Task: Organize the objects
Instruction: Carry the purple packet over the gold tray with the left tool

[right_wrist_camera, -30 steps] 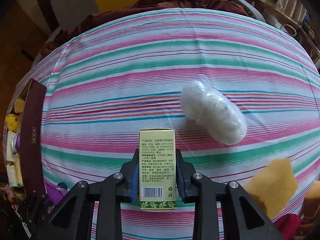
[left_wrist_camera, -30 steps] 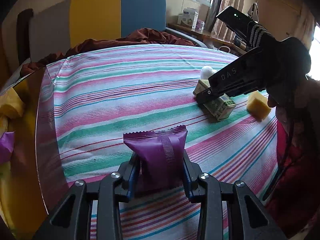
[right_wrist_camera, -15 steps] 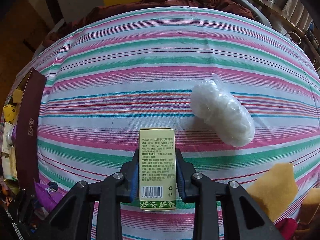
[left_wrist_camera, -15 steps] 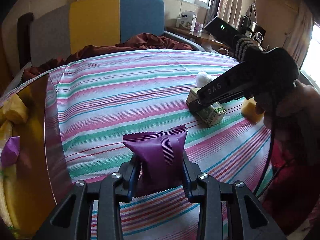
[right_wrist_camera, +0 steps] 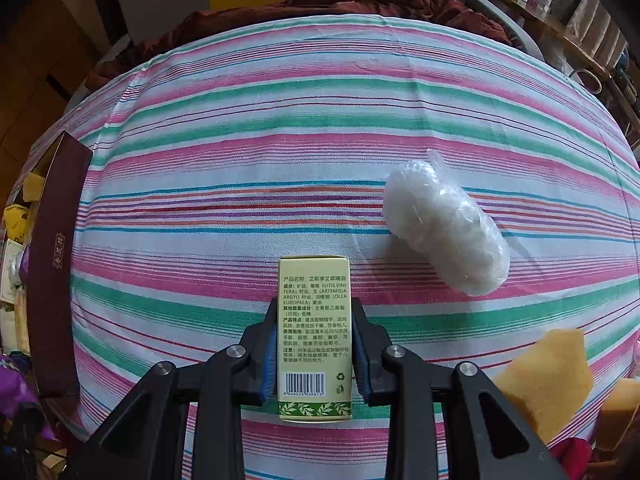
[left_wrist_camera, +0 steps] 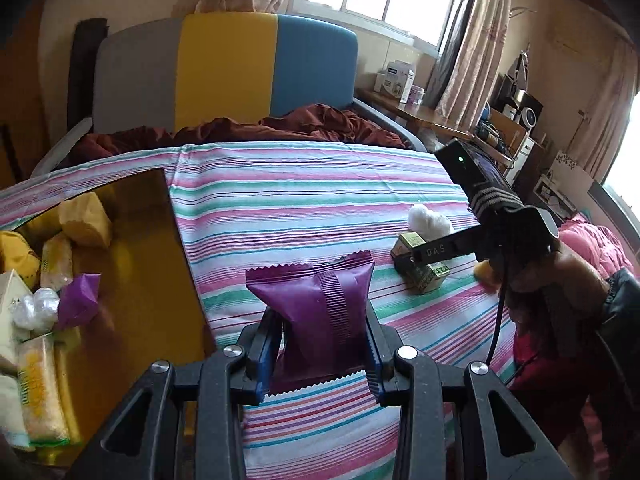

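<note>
My left gripper (left_wrist_camera: pixel 320 344) is shut on a purple snack packet (left_wrist_camera: pixel 320 308) and holds it above the striped cloth, just right of an open box (left_wrist_camera: pixel 132 280) with a gold lining that holds several packets. My right gripper (right_wrist_camera: pixel 315 344) is shut on a pale green carton (right_wrist_camera: pixel 315 328) that lies flat on the cloth; the carton also shows in the left wrist view (left_wrist_camera: pixel 420 268) under the right gripper's black body. A clear bag of white pads (right_wrist_camera: pixel 444 224) lies to the right of the carton. A yellow sponge (right_wrist_camera: pixel 548 376) lies at the near right.
The striped cloth (right_wrist_camera: pixel 280 140) covers a round table. The box's dark red wall (right_wrist_camera: pixel 52 264) stands at the table's left edge. A dark red blanket (left_wrist_camera: pixel 280 124) and a grey, yellow and blue headboard (left_wrist_camera: pixel 224 68) lie behind the table. A cluttered shelf (left_wrist_camera: pixel 500 128) is at the far right.
My left gripper has lifted and swung left with the purple packet, so the open box's contents now show. My right gripper stays shut on the carton, hardly moved.
</note>
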### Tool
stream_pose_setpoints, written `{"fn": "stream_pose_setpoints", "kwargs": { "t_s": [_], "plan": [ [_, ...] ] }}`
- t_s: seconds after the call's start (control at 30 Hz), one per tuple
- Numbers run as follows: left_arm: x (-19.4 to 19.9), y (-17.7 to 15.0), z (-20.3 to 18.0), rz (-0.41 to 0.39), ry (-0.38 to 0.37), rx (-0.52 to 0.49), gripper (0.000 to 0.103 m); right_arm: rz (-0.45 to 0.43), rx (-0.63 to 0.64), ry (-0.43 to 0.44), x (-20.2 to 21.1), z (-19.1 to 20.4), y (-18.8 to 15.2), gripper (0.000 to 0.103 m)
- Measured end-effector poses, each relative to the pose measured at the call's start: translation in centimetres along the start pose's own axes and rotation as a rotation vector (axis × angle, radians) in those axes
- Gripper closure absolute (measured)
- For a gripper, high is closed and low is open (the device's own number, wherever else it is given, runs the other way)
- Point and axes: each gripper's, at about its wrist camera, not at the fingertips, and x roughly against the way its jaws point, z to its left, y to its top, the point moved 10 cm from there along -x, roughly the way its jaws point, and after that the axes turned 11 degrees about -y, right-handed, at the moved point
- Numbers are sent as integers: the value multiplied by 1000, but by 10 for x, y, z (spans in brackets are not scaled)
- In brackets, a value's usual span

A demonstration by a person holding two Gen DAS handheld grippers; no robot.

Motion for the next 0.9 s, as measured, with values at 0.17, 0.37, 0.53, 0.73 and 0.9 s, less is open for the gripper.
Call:
{"fn": "stream_pose_setpoints", "kwargs": {
  "t_s": [0.17,0.37,0.53,0.73,0.9],
  "plan": [
    [36,1,52,-32,77,84,66,-2,8,-8,4,0,-3,73],
    [69,-26,125,-16,209,173,66,-7,20,-25,4,8,-4,73],
    [71,-52,152,22,250,236,66,-12,30,-38,7,8,-6,73],
    [67,-61,159,41,270,233,66,-14,33,-45,8,12,-8,73],
    [64,-66,163,65,281,237,66,-15,35,-46,7,10,-10,73]
  ]
}}
